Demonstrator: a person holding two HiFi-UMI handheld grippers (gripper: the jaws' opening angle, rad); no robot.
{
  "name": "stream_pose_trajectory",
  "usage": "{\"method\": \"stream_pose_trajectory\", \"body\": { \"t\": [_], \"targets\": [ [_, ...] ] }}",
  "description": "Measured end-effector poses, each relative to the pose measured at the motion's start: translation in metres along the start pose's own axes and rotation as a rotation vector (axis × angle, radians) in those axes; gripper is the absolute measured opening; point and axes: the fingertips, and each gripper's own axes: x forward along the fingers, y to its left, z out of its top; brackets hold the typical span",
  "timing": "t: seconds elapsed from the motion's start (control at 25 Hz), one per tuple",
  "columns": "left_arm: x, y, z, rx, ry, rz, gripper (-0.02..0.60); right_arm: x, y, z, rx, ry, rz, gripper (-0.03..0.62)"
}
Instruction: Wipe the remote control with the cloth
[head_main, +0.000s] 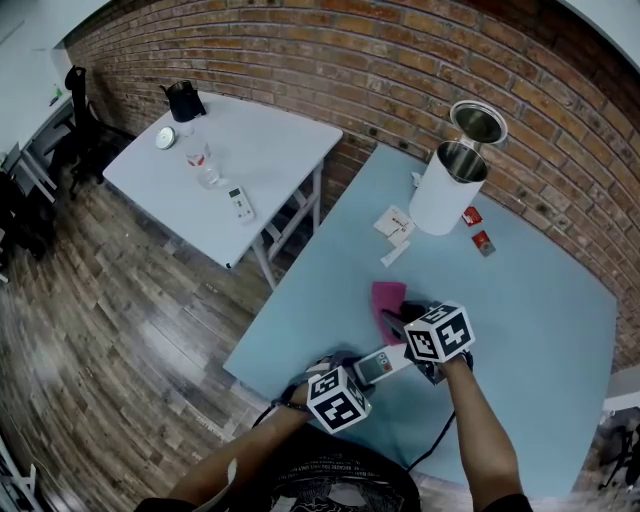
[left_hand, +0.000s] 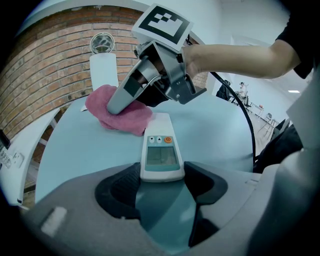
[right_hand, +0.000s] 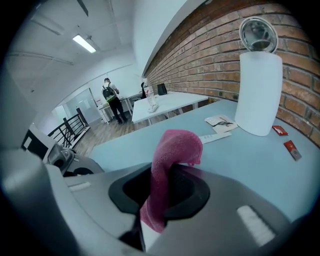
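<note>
While the left gripper (left_hand: 161, 186) is clamping its jaws on the near end of the white remote control (left_hand: 160, 147), the remote is pointing out over the light blue table (left_hand: 90, 145), with its screen and buttons facing up. The right gripper (right_hand: 159, 192) is pinching the pink cloth (right_hand: 172, 150) tight between its jaws. The cloth is bunching on the table right against the remote's far left corner. Beyond them, paper cards (head_main: 395, 222) are lying near a white, steel-rimmed cylindrical bin (head_main: 445, 195), and two small red packets (head_main: 483, 241) are sitting just beside it. Farther off, a white table (head_main: 270, 150) is standing along the brick wall (head_main: 300, 50).
</note>
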Motion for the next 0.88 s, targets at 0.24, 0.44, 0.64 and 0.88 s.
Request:
{"method": "stream_pose_trajectory", "body": {
  "t": [0.24,0.44,0.64,0.88],
  "targets": [
    [0.001,0.0,0.0,-0.001,0.0,0.0,0.282,0.006,0.024,0.0,-0.022,0.004,0.044,0.067],
    [-0.001,0.001,-0.001,-0.003,-0.003,0.002,0.282,0.011,0.04,0.0,-0.038,0.011,0.065,0.067],
    [-0.001,0.0,-0.001,-0.002,-0.002,0.002,0.282,0.013,0.053,0.0,-0.038,0.005,0.089,0.067],
    [0.0,0.001,-0.002,-0.003,0.001,0.005,0.282,0.016,0.064,0.001,-0.034,-0.005,0.11,0.067]
  ]
}}
